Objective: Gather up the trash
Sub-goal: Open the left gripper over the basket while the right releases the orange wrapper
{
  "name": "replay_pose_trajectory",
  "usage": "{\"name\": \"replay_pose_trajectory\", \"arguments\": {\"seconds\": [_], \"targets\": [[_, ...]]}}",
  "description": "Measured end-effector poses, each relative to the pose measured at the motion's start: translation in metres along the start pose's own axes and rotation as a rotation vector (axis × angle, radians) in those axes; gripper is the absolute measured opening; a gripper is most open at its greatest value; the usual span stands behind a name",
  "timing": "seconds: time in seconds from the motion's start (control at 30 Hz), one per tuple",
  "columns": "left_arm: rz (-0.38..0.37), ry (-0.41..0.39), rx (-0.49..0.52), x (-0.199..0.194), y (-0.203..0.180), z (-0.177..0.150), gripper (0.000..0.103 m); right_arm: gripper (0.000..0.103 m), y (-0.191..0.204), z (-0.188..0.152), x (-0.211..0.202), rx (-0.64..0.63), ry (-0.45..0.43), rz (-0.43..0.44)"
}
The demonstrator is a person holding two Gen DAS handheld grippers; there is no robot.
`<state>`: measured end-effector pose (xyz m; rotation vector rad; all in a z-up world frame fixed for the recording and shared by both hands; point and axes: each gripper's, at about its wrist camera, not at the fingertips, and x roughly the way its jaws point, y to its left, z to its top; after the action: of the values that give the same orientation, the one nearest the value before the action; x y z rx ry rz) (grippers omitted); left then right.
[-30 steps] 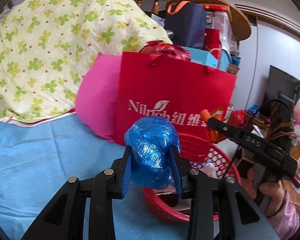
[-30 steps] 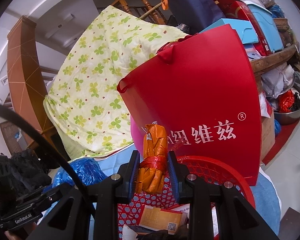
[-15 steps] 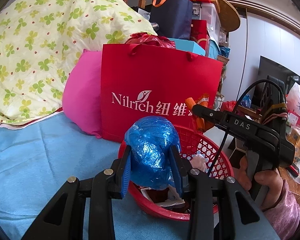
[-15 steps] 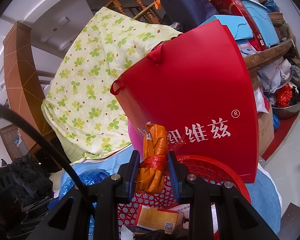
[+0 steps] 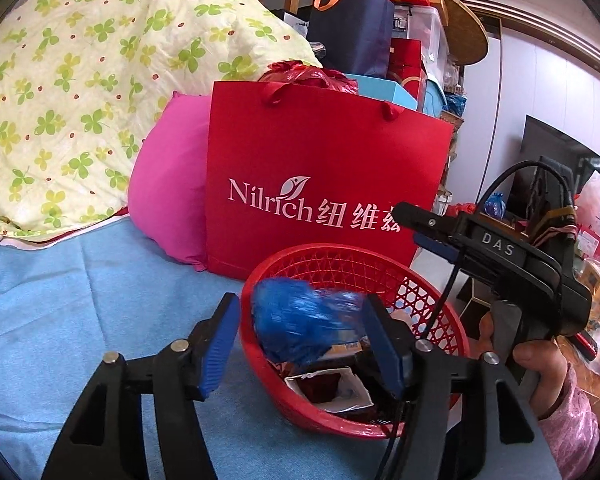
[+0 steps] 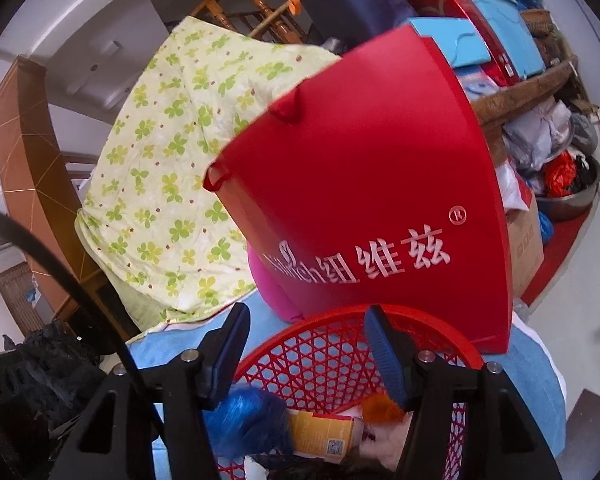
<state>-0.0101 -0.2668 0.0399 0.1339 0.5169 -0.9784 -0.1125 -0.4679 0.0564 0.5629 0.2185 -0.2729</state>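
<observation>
A red mesh basket [image 5: 340,250] [image 6: 420,320] of trash sits on the blue cloth, holding paper scraps and a small carton. My left gripper [image 5: 300,344] hangs over its near rim with its jaws opening. A crumpled blue plastic bundle [image 5: 304,324] is between the pads, blurred and loose, with a gap on its left side. The right wrist view shows that blue bundle [image 6: 248,412] low in the basket. My right gripper [image 6: 306,340] [image 5: 412,226] is over the basket, jaws opening with nothing between them. The orange wrapper [image 6: 380,406] lies below its right finger in the basket.
A red paper bag [image 5: 320,168] stands right behind the basket, with a pink cushion [image 5: 168,200] and a floral quilt [image 5: 80,80] to its left. The blue cloth [image 5: 80,300] stretches left. A person's hand [image 5: 540,364] holds the right gripper. Stacked boxes fill the back.
Both grippers have opened. The blue bundle has slipped down out of the left jaws toward the basket, and the orange wrapper has dropped from the right jaws into it.
</observation>
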Motion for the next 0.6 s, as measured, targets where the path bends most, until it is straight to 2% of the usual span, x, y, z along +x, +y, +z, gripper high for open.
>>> {"name": "replay_pose_trajectory", "arguments": {"seconds": [0.17, 0.6], "targets": [[0.032, 0.011, -0.022, -0.002, 0.008, 0.001, 0.071, 0.064, 0.007, -0.002, 0.000, -0.027, -0.005, 0.002], [0.195, -0.003, -0.040, -0.025, 0.039, 0.004, 0.077, 0.064, 0.032, -0.008, 0.008, -0.077, -0.012, 0.015]]}}
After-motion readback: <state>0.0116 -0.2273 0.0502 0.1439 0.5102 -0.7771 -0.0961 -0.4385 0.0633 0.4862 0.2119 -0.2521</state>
